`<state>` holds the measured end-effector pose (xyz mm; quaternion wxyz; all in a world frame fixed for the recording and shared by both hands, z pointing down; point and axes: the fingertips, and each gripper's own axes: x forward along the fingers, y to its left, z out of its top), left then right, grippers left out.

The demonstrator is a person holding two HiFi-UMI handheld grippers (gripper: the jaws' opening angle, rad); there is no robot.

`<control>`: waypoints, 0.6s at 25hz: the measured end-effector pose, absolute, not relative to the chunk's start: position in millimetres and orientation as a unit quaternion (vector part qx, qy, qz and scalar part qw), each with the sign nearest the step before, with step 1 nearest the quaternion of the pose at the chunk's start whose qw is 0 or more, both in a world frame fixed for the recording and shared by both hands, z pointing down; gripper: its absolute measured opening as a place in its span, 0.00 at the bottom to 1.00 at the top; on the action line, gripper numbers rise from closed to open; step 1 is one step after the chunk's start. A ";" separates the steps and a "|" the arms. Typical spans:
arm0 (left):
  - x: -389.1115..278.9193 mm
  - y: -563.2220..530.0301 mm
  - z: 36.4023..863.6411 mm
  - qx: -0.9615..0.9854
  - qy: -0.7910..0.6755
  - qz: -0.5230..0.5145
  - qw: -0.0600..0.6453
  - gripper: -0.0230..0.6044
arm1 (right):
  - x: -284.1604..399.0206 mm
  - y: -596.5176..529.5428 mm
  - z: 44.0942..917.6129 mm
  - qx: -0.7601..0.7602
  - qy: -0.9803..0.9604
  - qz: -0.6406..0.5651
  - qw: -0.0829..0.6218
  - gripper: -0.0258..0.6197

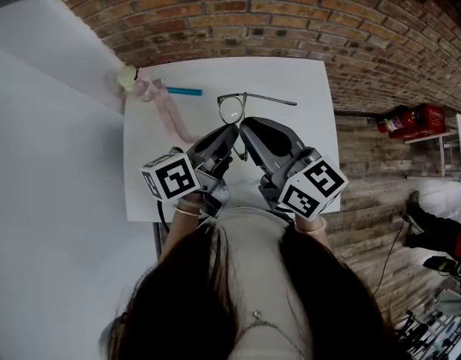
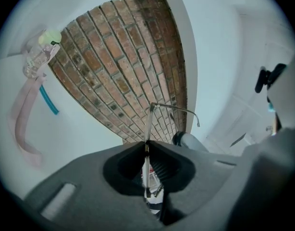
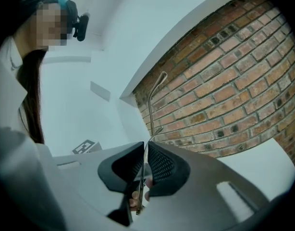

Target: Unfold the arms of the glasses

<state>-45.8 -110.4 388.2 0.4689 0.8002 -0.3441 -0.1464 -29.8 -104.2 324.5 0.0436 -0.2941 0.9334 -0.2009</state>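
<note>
Frame of glasses was thin metal, faintly shiny. Table was smooth matt white. Brickwork was rough. Left gripper and right gripper were matt grey plastic.

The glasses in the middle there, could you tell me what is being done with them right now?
A person holds the glasses over the white table with two handheld grippers. The left claw and the right claw are each shut on the thin metal frame, close together. One arm sticks out sideways from the frame; the other I cannot make out. A teal pen and a pink strap lie towards the table's far left, away from both claws.
</note>
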 end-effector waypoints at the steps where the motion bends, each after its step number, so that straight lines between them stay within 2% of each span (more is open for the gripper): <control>1: -46.6 -110.6 388.5 0.799 -0.345 -0.147 0.470 0.08 | -29.7 -103.9 324.0 -0.294 0.934 -0.200 0.044 0.09; 15: -50.6 -114.2 387.1 0.786 -0.337 -0.170 0.490 0.08 | -27.6 -102.5 316.7 -0.292 0.936 -0.188 0.056 0.09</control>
